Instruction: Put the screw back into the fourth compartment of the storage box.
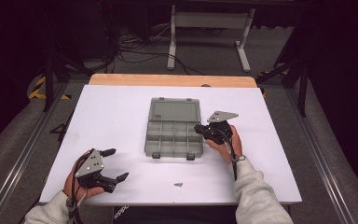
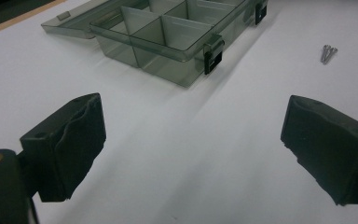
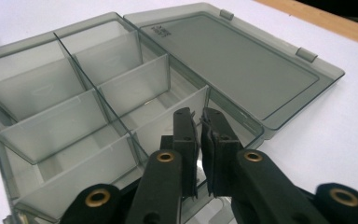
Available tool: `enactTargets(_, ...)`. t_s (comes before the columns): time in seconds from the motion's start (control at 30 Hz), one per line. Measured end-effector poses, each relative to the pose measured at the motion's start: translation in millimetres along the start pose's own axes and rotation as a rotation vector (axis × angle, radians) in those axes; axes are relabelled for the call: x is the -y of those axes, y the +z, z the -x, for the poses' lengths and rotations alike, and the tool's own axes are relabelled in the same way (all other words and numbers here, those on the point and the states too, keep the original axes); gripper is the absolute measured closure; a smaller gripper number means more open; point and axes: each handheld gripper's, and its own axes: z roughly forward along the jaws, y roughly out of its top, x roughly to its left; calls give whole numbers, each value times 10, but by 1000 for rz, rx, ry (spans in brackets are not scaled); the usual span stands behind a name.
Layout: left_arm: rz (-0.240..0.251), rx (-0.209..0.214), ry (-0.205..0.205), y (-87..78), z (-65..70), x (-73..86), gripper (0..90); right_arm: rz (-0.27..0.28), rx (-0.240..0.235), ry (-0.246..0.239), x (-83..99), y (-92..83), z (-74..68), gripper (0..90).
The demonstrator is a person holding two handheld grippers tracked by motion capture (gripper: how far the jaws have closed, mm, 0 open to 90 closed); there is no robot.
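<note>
We see the white counter carrying a smoky clear compartment box at its middle, its lid folded flat open on the far side. Our right hand-held gripper hangs over the box's right edge, jaws nearly pressed together with a thin gap and nothing between them, tips above a right-hand compartment. Our left hand-held gripper rests near the front left, well apart from the box, jaws spread wide and empty. Two small screws lie near the front edge.

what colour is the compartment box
Translucent smoky grey compartment box with black latches; clearest in the right gripper view.
</note>
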Motion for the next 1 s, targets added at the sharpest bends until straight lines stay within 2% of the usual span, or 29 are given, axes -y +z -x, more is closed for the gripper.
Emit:
enactTargets(0.23, 2, -2, 0, -6, -1, -2, 71, 40, -2, -42, -19, -164, -80, 771)
enactTargets(0.63, -1, -4, 9, -15, 1, -6, 68, 96, -57, -122, -15, -518, -339, 654)
enactTargets(1.0, 2, -11, 6, -17, 10, -7, 56, 77, -116, -174, 93, -672, -667, 469)
